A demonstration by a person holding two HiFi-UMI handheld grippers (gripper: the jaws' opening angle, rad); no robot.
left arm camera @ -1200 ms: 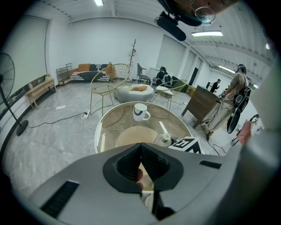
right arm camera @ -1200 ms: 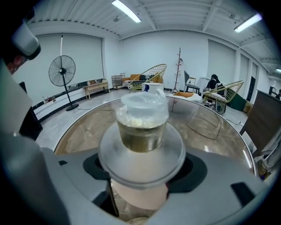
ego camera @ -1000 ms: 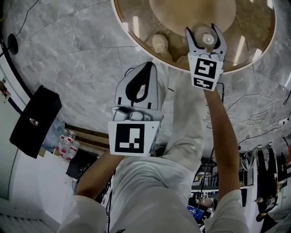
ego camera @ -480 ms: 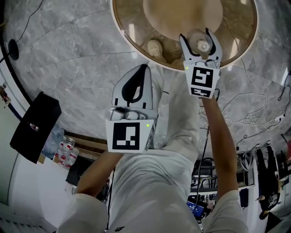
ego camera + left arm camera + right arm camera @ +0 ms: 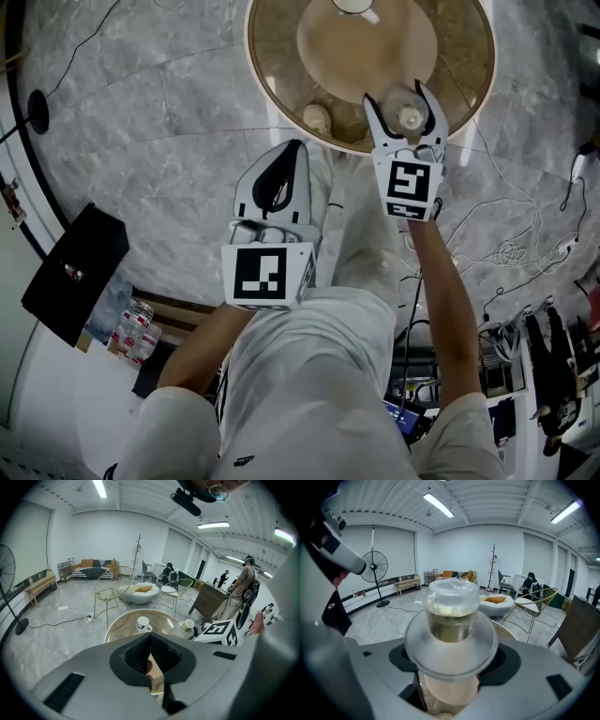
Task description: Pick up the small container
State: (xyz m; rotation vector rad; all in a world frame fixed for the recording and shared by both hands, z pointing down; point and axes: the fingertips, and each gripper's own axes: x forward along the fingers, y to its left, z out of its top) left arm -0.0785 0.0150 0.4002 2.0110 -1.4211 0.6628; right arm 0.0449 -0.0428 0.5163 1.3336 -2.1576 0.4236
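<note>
Two hand-held grippers show in my feed; I give positions relative to the round glass worktop (image 5: 469,66). Right hand-held gripper (image 5: 405,120): jaws partway apart and clamped on the small container (image 5: 451,620), a clear lidded pot with pale yellowish contents, held over the worktop's near rim. Left hand-held gripper (image 5: 297,152): jaws fully together, nothing between them, just off the worktop's near rim, over the marble floor (image 5: 141,141). A white mug (image 5: 143,623) stands on the worktop's far side.
</note>
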